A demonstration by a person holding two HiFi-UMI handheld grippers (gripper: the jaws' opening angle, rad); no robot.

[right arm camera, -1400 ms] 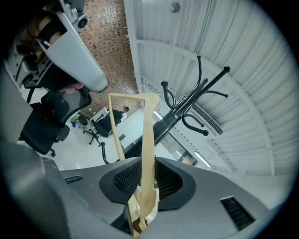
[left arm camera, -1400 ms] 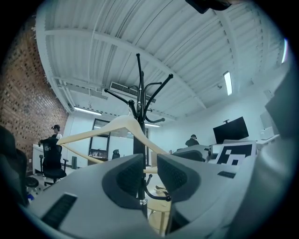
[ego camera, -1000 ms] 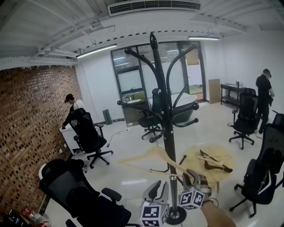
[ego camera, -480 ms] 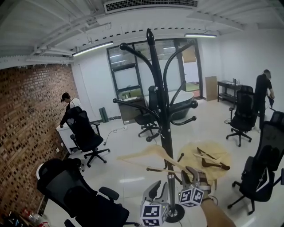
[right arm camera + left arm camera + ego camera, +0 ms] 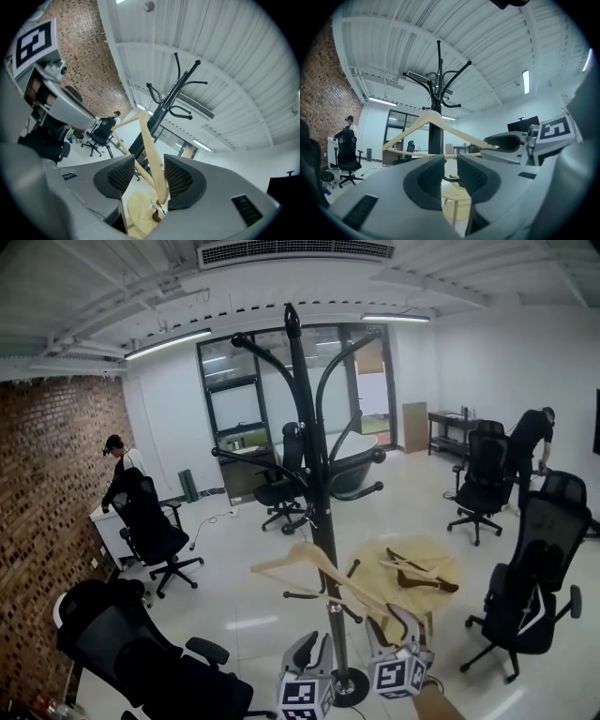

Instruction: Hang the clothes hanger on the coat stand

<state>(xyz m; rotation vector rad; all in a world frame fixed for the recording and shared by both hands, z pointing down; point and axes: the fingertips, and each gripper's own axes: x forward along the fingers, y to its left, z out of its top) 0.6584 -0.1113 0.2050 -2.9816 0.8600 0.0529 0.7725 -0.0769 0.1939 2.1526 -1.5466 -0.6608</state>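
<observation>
Head view: finds the clothes hanger (image 5: 309,552) low against the pole of the coat stand (image 5: 314,474), near six o'clock, tilted, with its lower arm running off toward five o'clock. Cannot tell whether the hook sits on a peg yet.

Left gripper view: shows the left gripper (image 5: 450,176) narrowed to a slit on nothing, parked just under the hanger's bar, probably as a spare support.

Right gripper view: shows the right gripper (image 5: 149,174) standing wide, jaws having just been opening, hanger arm loose between them and pointing to twelve o'clock. Looks like letting go so the stand takes the weight.
</observation>
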